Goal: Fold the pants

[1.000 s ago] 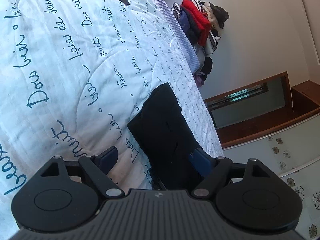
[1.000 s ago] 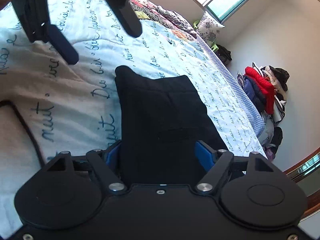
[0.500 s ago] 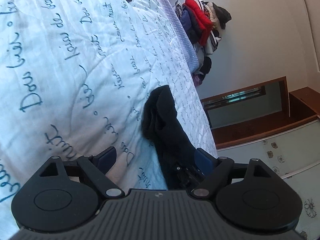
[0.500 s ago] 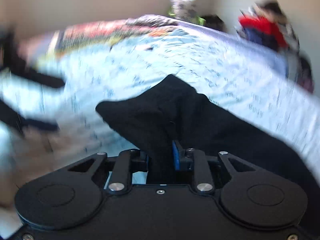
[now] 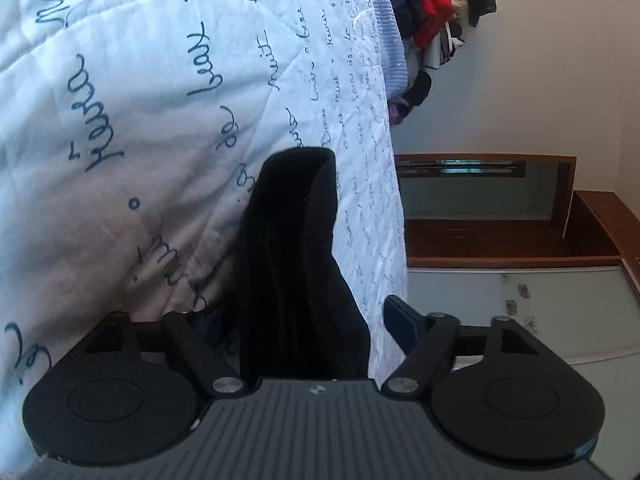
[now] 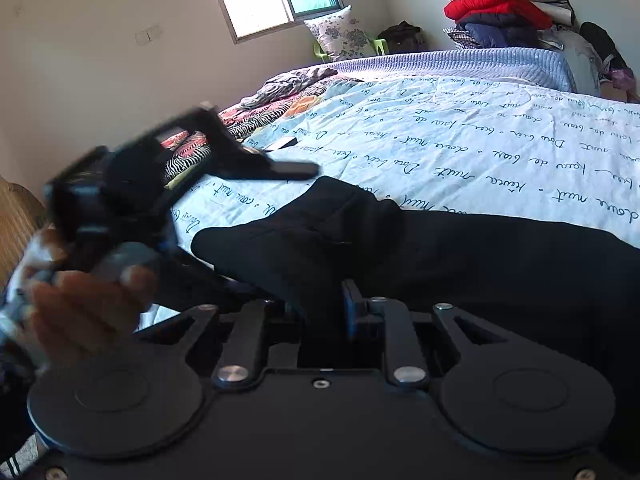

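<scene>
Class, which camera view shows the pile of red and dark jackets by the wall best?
The right wrist view: the pile of red and dark jackets sits sharp and whole beyond the bed's blue ribbed edge. The left wrist view crops the pile at its top edge.

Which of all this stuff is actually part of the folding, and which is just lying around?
Part of the job: black pants; right gripper, clamped on them; left gripper, closing around them; bedspread underneath.

Lying about: clothes pile; flowered pillow; zebra-print blanket.
</scene>
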### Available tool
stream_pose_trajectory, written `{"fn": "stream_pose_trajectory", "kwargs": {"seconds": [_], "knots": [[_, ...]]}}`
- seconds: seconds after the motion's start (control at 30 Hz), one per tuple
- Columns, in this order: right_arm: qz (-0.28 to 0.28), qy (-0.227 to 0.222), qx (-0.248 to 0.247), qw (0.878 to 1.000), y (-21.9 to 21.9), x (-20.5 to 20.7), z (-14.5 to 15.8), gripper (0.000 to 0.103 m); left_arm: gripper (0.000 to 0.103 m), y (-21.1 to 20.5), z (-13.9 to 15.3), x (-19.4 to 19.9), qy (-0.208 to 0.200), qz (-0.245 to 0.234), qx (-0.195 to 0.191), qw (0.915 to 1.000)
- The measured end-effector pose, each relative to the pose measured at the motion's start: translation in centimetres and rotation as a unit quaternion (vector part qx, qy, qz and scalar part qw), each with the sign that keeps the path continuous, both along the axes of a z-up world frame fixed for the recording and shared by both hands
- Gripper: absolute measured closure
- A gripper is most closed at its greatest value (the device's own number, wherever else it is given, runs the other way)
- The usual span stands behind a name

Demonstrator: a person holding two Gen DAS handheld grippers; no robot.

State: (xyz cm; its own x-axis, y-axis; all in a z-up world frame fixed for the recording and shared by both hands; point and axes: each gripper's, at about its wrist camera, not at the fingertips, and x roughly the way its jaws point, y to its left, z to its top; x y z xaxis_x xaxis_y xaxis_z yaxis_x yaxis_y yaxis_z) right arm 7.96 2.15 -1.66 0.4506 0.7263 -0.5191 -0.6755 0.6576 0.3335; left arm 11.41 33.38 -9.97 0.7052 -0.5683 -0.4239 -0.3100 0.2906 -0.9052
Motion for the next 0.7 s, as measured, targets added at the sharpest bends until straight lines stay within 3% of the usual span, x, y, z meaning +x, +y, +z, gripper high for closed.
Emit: {"fn": "stream_pose_trajectory", "kwargs": {"seconds": [0.03, 0.07, 0.1, 0.13, 0.17, 0.2, 0.3, 0.33, 0.37, 0.43, 0.47, 0.6, 0.63, 0.67, 0.7], "knots": [[0.0, 0.004, 0.0, 1.0, -0.2, 0.0, 0.0, 0.083, 0.056, 0.0, 0.1, 0.3, 0.001, -0.003, 0.013, 0.9999], [0.002, 0.015, -0.005, 1.0, -0.3, 0.1, -0.2, 0.083, 0.065, -0.1, 0.2, 0.5, 0.013, -0.008, 0.038, 0.9992], [0.004, 0.036, 0.001, 0.999, -0.4, 0.2, -0.4, 0.071, 0.073, -0.2, 0.3, 0.7, 0.033, -0.01, 0.068, 0.9971], [0.0, 0.07, 0.019, 0.997, -1.0, 0.6, -0.5, 0.062, 0.078, -0.3, 0.3, 0.8, 0.046, -0.012, 0.091, 0.9947], [-0.009, 0.104, 0.056, 0.993, -2.1, 1.0, -0.7, 0.045, 0.077, -0.2, 0.2, 0.7, 0.048, -0.014, 0.101, 0.9936], [-0.02, 0.135, 0.103, 0.985, -3.4, 1.4, -0.9, 0.038, 0.077, -0.2, 0.4, 0.6, 0.047, -0.015, 0.108, 0.9929], [-0.065, 0.23, 0.22, 0.946, -6.8, 2.6, -2.5, 0.036, 0.077, -0.9, 1.6, 0.4, 0.043, -0.019, 0.163, 0.9854], [-0.078, 0.271, 0.247, 0.927, -7.3, 3.2, -3.6, 0.033, 0.077, -1.5, 2.1, 0.6, 0.042, -0.021, 0.189, 0.9809], [-0.089, 0.314, 0.241, 0.914, -7.2, 3.8, -4.9, 0.027, 0.077, -2.1, 2.8, 0.7, 0.043, -0.023, 0.216, 0.9752], [-0.085, 0.333, 0.217, 0.914, -6.6, 4.3, -5.6, 0.037, 0.08, -3.3, 4.3, 0.9, 0.038, -0.031, 0.265, 0.963], [-0.084, 0.34, 0.223, 0.91, -6.6, 4.4, -5.2, 0.032, 0.08, -3.8, 5.2, 0.8, 0.03, -0.037, 0.281, 0.9584], [-0.066, 0.385, 0.311, 0.866, -6.5, 4.2, -5.3, 0.02, 0.08, -4.4, 7.5, 1.0, 0.01, -0.061, 0.31, 0.9488], [-0.07, 0.396, 0.291, 0.868, -5.9, 4.2, -6.1, 0.02, 0.081, -4.3, 7.2, 1.3, 0.02, -0.066, 0.309, 0.9487], [-0.067, 0.393, 0.259, 0.88, -5.1, 4.2, -6.7, 0.029, 0.082, -4.4, 6.3, 1.5, 0.035, -0.068, 0.311, 0.9473], [-0.066, 0.38, 0.229, 0.894, -4.7, 4.2, -6.6, 0.05, 0.081, -4.2, 5.6, 1.6, 0.048, -0.062, 0.317, 0.9452]]}}
